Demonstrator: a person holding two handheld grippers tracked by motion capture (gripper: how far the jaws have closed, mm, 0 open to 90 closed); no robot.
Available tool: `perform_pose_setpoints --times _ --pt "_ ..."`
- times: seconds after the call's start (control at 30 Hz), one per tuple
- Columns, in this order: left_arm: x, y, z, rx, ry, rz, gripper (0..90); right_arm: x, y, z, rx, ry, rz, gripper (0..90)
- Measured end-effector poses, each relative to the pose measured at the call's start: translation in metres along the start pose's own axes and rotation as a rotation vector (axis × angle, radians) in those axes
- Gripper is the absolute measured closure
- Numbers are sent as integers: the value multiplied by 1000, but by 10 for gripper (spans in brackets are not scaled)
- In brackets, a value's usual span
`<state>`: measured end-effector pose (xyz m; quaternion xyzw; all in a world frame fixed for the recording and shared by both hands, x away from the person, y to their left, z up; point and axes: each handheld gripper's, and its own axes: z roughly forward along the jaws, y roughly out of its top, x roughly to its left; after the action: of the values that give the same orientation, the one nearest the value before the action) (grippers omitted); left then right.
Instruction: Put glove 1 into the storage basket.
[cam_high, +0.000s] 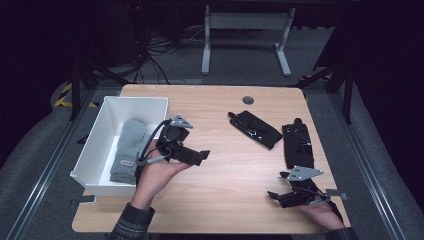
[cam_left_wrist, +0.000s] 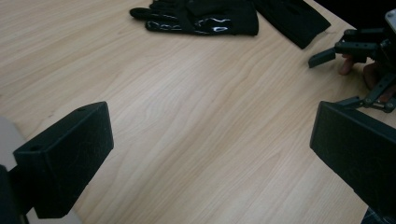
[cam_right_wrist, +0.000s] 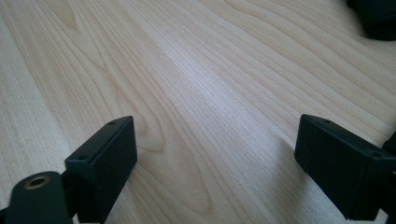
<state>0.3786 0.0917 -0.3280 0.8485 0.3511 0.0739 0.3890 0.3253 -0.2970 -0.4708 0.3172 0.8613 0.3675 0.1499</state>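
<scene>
In the high view the left gripper is just right of the white bin, in the left centre of the frame, and its jaws stand wide apart with nothing between them. In the bin a grey sock lies folded, so I judge that the work in hand is to bring the dark things on the table into this bin. The nearer black glove lies to the upper right of the left gripper, well apart from it, with only bare table between. Its long axis runs diagonally, from the upper left where the fingers are to the lower right where the cuff is. In the left gripper view the same glove is at the top centre of the frame, almost straight ahead of the jaws, with its fingers to the left. The second black glove lies further right in the high view, nearly upright in the frame, and it is just above the right gripper, which rests at the lower right with its jaws also open and empty; the right gripper view shows only wood grain between them. So the right hand is the nearer one for the second glove, and the left hand is better placed for the diagonal one.
</scene>
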Motion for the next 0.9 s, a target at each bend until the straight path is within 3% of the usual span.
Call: perform_pose_setpoints --times 0.37,0.73,0.9 --pt "-20 -18 37 39 -42 47 5 0 0 0 0 0 -1 133" --pt "-25 -49 68 106 -12 101 5 0 0 0 0 0 0 133" --pt "-23 -65 79 117 -3 105 5 1 0 0 2 -7 3 128"
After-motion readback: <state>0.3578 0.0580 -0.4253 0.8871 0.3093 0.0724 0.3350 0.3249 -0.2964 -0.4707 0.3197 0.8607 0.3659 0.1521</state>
